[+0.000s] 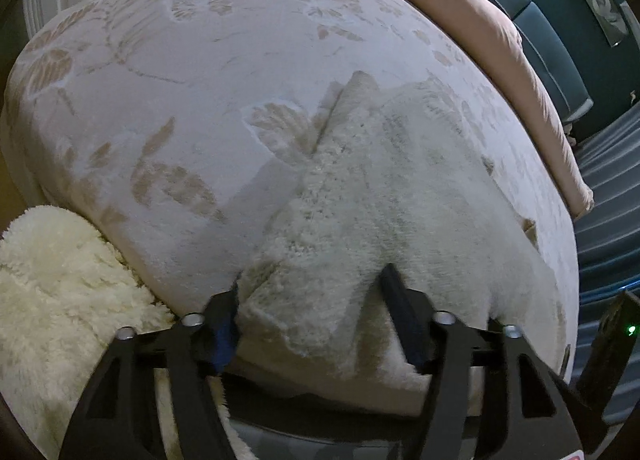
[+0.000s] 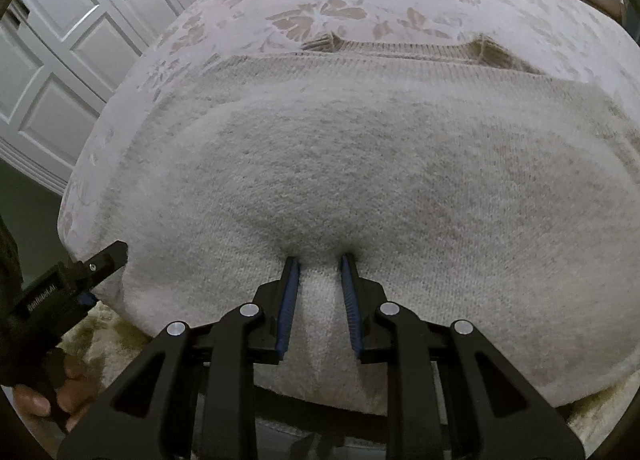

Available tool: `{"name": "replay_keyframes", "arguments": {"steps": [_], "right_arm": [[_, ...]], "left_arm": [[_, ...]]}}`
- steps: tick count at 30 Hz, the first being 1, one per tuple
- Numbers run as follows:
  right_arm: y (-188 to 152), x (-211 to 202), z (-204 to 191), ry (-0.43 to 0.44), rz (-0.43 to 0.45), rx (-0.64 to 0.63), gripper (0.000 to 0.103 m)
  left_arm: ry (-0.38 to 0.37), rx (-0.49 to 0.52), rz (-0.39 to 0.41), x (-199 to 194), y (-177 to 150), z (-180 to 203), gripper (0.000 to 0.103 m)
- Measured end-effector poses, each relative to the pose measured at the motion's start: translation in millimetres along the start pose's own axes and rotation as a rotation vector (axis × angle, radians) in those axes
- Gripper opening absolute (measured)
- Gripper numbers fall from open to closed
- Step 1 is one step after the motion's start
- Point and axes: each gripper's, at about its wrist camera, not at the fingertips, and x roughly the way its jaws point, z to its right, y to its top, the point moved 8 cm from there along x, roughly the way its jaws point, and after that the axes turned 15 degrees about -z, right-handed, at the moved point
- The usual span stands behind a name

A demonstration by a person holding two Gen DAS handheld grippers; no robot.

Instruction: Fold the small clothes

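**Taking a true hold of the near edge before we fold**

Ahead of both grippers spreads the bed (image 2: 248, 4) with its pale leaf-patterned cover, and on it, directly under and beyond our fingertips, lies the cream knitted sweater (image 2: 360, 164), its ribbed neckline at the far side from us. A pink pillow (image 1: 472, 12) lies along the bed's far edge.

The right gripper (image 2: 320, 260) has its jaws part-spread, a ridge of knit bunched between the blue pads (image 2: 289, 300); whether it truly grips, we cannot tell. The left gripper (image 1: 316, 284) stands wide, straddling the sweater's near edge, fingers pressing into the fabric.

We judge both should close on both layers of the hem, at matching depth, so the edge lifts level and folds away from us without skewing.
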Motion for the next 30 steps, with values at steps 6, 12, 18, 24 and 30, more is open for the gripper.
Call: {"name": "replay_keyframes", "arguments": {"steps": [6,12,18,24,30], "right_arm": [[-17,-29,6,0.071,0.051,0.018,0.031],[-67,-69,56,0.085,0.126,0.077,0.038],[-121,-88,144,0.084,0.150,0.253,0.038],[-146,-93,190,0.183,0.172,0.385,0.040],[-143,-91,192,0.215,0.176,0.387,0.040]], "left_arm": [[-0.004,0.075,0.039,-26,0,27,0.023],[-0.075,0.270,0.124,-74,-12,119,0.020],[-0.106,0.513,0.129,-69,-49,241,0.019],[-0.086,0.571,0.055,-22,-76,288,0.019],[-0.056,0.475,0.114,-42,-52,251,0.018]]}}
